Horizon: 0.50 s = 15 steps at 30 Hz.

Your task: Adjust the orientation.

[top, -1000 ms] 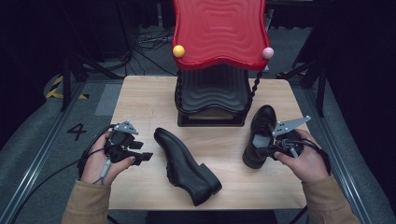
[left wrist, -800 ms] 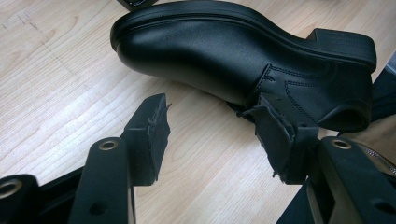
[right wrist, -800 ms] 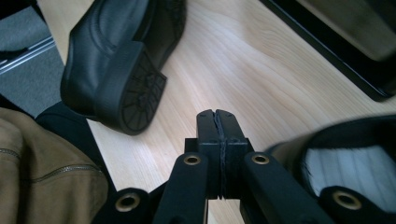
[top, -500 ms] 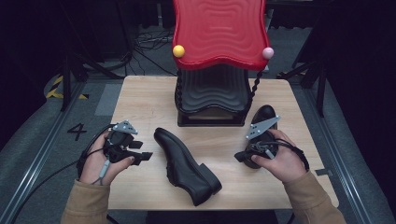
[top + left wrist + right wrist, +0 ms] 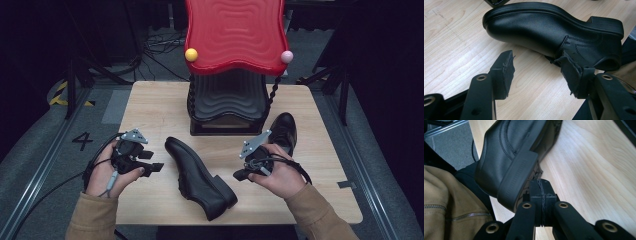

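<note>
A black leather shoe [image 5: 197,175] lies on its side in the middle of the wooden table [image 5: 150,110], toe toward the back. My left gripper [image 5: 152,161] is open just left of it; in the left gripper view the shoe's upper [image 5: 544,32] lies right beyond the spread jaws of the left gripper [image 5: 536,56]. My right gripper [image 5: 240,175] is shut, with nothing visible between its pads, and its tip is at the shoe's heel [image 5: 516,177]. A second black shoe [image 5: 284,127] stands at the right, partly hidden behind my right hand.
A red wavy panel [image 5: 235,35] on a black ribbed stand [image 5: 227,100] rises at the back centre, with a yellow ball [image 5: 191,54] and a pink ball [image 5: 286,56] at its corners. A brown sleeve [image 5: 439,202] is close to the right gripper. Dark floor surrounds the table.
My right gripper has left the right-hand shoe and moved left to the heel of the middle shoe. The left gripper and both shoes have stayed put.
</note>
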Motion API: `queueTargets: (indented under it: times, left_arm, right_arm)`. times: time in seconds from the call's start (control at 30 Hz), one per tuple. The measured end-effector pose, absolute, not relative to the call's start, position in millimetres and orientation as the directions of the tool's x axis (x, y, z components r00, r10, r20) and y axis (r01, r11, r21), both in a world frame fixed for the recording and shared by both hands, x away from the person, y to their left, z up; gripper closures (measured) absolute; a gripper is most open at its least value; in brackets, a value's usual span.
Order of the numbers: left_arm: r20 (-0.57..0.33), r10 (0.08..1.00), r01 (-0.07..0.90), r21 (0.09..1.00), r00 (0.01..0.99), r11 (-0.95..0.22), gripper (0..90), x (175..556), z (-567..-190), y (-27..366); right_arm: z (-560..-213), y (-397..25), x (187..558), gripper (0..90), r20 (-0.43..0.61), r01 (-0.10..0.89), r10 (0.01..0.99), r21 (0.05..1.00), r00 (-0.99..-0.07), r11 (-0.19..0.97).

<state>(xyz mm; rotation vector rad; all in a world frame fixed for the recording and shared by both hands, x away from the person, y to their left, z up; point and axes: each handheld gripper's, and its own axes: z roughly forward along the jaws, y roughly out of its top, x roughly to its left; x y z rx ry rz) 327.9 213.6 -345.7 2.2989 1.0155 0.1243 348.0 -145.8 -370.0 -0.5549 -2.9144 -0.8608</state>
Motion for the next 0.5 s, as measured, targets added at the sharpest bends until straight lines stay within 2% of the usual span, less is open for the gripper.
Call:
queueTargets:
  times: [0.5]
  left_arm:
    - [-0.152, 0.697, 0.637, 0.574, 0.7, -0.514, 44.4, 327, -345, 215]
  right_arm:
    - [-383, -120, 344, 90.0, 0.163, 0.311, 0.265, 0.497, -0.95, 0.81]
